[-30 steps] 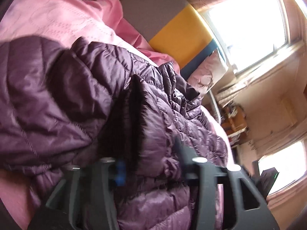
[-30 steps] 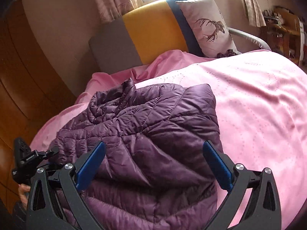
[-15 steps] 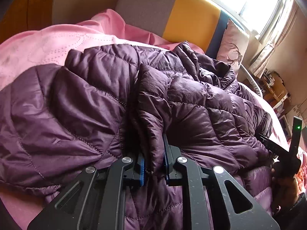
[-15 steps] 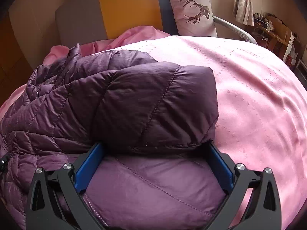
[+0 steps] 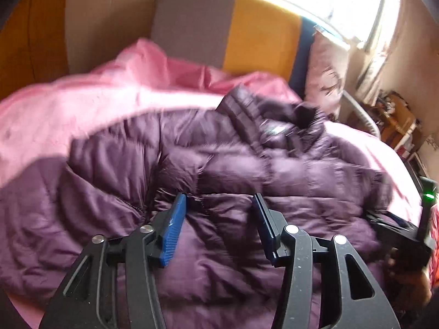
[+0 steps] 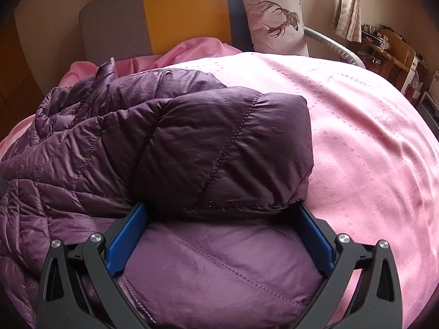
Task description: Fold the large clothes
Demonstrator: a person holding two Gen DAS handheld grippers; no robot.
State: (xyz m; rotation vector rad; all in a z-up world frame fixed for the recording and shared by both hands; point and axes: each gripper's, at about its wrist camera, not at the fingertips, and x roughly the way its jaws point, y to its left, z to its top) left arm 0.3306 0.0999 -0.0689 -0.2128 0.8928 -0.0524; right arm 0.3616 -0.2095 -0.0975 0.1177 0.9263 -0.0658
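Partly blurred, the left view shows the purple jacket (image 5: 247,170) across the frame's middle on the pink bed (image 5: 68,109). The left gripper (image 5: 219,219) has just been opening, nothing pinched. The right gripper (image 6: 219,235) stands spread around a folded sleeve; bare bedspread fills the right.

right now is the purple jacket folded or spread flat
Partly folded: the purple jacket has one quilted panel doubled over its lower layer on the pink bedspread.

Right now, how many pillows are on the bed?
1: a deer-print pillow stands against the headboard at the far end, beyond the purple jacket. The pink bedspread could hide more.
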